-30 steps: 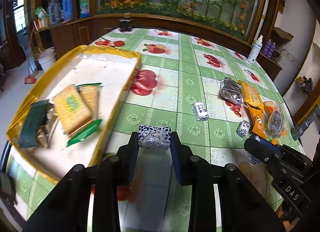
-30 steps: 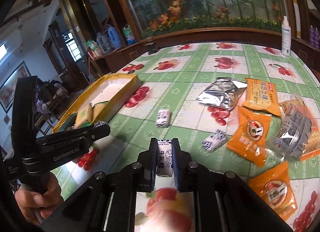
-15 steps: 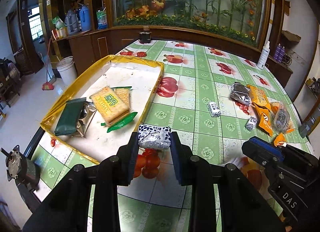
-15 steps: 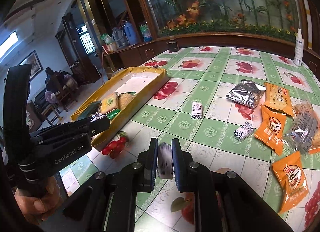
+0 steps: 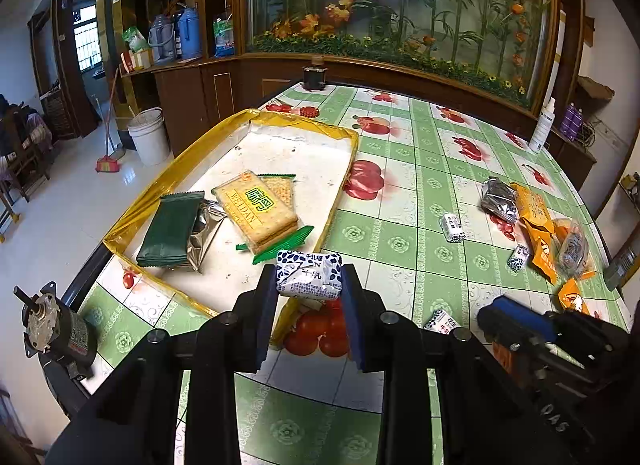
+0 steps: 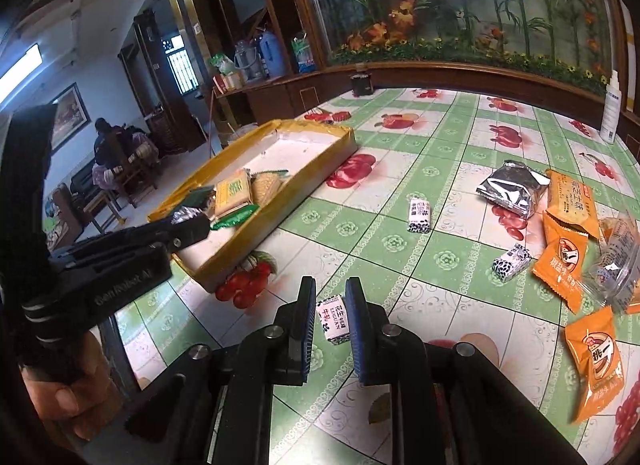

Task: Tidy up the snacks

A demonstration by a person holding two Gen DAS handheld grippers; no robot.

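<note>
My left gripper (image 5: 309,281) is shut on a blue-and-white candy pack (image 5: 309,274), held above the near corner of the yellow tray (image 5: 224,133). The tray holds a biscuit pack (image 5: 256,209) and a dark green pack (image 5: 172,229). My right gripper (image 6: 330,305) has its jaws slightly apart around a small white candy (image 6: 333,318); whether they still pinch it I cannot tell. That candy also shows in the left wrist view (image 5: 442,321). The left gripper appears at the left of the right wrist view (image 6: 188,229).
Loose candies (image 6: 419,216) (image 6: 512,263), a silver bag (image 6: 514,187) and several orange packs (image 6: 562,261) lie at the table's right. A white bottle (image 6: 612,113) stands at the far right edge. A motor (image 5: 60,329) sits at the table's near left corner.
Both grippers have risen and pulled back from the table. The left gripper carried its candy pack toward the tray's near corner. The right jaws have parted a little around the small candy.
</note>
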